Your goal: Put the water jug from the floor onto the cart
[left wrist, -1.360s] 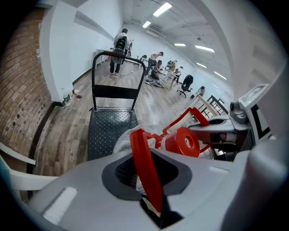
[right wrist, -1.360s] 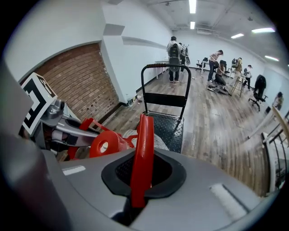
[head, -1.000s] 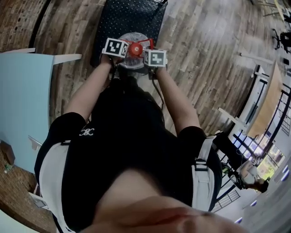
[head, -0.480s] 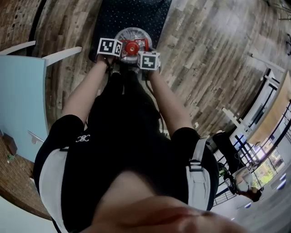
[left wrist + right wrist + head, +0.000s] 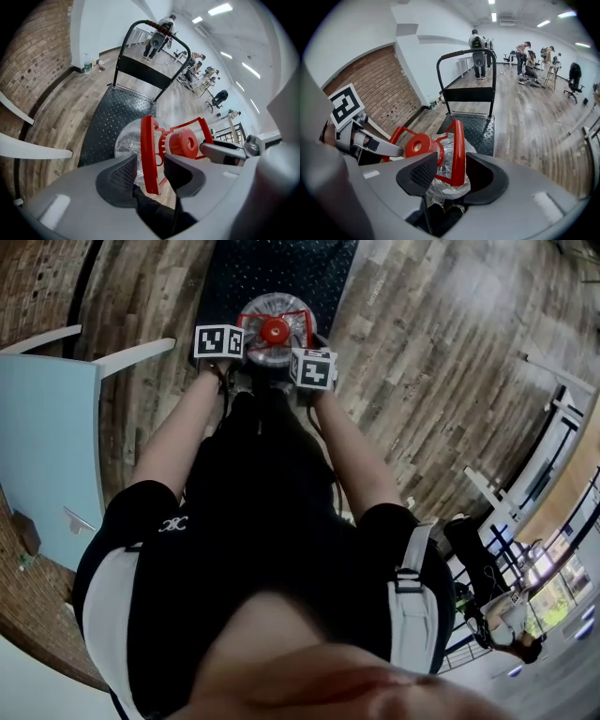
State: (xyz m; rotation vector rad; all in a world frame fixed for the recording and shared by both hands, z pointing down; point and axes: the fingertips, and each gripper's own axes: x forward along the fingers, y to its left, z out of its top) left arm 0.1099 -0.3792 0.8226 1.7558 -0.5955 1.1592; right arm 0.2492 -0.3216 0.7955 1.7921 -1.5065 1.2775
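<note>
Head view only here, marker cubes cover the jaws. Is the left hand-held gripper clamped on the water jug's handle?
Observer: No. The left gripper view shows the left hand-held gripper opening. One bar of the red carry handle stands between the jaws, with a gap beside it.
Operator: Right one?
Observer: Same in the right gripper view. The right hand-held gripper is opening, with the handle's other bar between its jaws and the pads not pressing it.
Operator: Where's the cart's push handle?
Observer: At the far end of the cart, beyond the water jug. The black push handle stands upright there.
</note>
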